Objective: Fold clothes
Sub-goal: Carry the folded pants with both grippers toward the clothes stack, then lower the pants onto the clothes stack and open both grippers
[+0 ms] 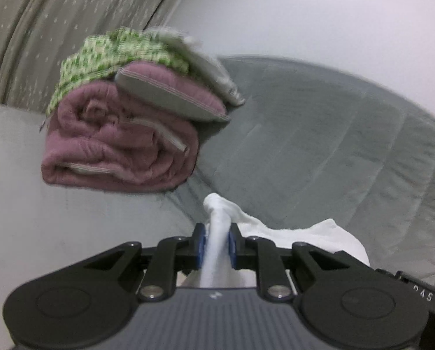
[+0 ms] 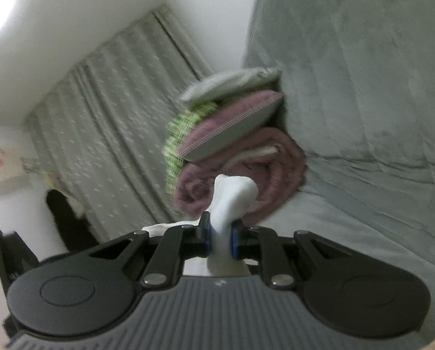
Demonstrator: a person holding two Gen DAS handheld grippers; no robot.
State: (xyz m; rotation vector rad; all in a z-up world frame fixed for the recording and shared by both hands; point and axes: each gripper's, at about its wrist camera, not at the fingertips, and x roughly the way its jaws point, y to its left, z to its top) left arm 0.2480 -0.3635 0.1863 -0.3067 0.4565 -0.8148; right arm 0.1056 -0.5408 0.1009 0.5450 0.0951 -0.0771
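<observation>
A white garment (image 1: 310,236) is pinched in my left gripper (image 1: 216,248), which is shut on a bunched fold of it; the rest trails off to the right over the grey sofa. My right gripper (image 2: 221,240) is shut on another bunched part of the white garment (image 2: 235,195), which bulges up past the blue pads. Ahead of both grippers sits a stack of folded clothes: a rolled mauve garment (image 1: 115,151) (image 2: 275,160) at the bottom, a green patterned piece (image 1: 101,58) (image 2: 176,140) and a pale folded piece (image 1: 205,67) (image 2: 229,84) on top.
The grey sofa seat (image 1: 42,204) and backrest (image 1: 319,134) (image 2: 363,73) carry the stack. A patterned grey curtain (image 1: 57,14) (image 2: 115,102) hangs behind. A dark object (image 2: 63,215) stands low by the curtain. White wall (image 1: 334,14) above.
</observation>
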